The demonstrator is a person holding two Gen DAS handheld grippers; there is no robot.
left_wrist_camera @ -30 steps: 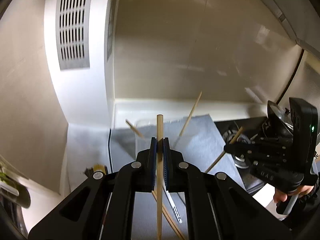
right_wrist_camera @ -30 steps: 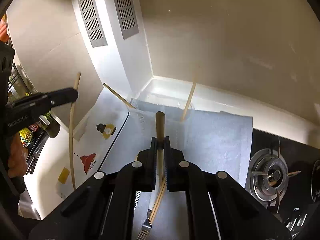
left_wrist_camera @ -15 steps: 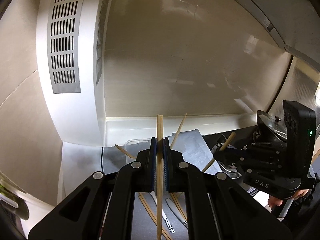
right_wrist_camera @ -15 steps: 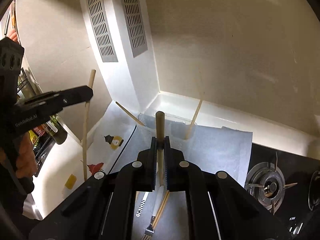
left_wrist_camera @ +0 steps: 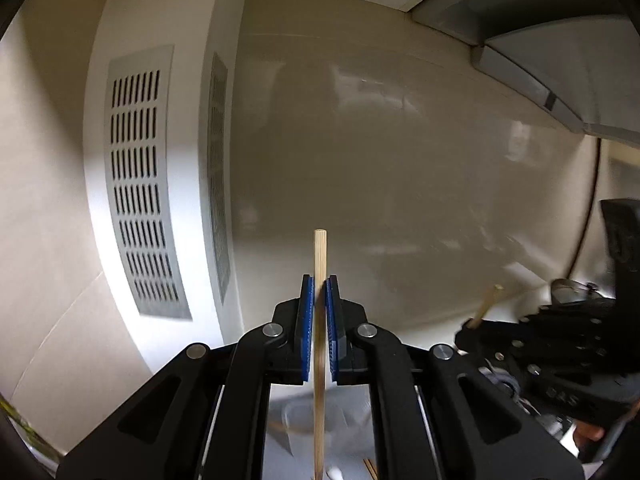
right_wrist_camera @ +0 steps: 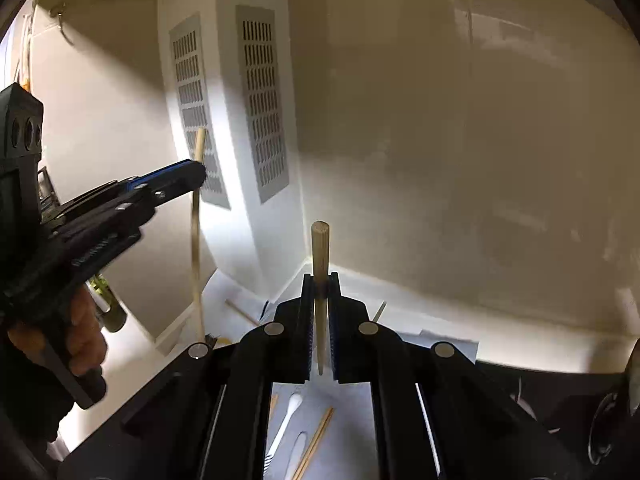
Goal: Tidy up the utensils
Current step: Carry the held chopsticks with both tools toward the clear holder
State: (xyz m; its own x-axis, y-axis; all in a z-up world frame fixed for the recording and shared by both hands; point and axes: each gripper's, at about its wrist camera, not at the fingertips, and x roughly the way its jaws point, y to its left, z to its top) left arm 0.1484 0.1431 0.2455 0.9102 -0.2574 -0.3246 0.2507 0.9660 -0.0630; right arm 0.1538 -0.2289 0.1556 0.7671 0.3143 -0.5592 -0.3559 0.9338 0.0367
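While I watch left wrist view: left gripper jaws pinched on bamboo chopstick, stick upright between blue pads, top poking toward 12 o'clock. At 3 o'clock, right gripper clamps second chopstick.

Right wrist view: jaws narrow, gripping tapered stick at centre, blunt end up. At 9 o'clock I see left gripper holding its stick upright. At 6 o'clock, loose chopsticks, white spoon on grey mat.

The left gripper is matte black plastic with blue ribbed pads and round silver screws; the right gripper matches it; bare skin shows on the left hand gripping a black handle.
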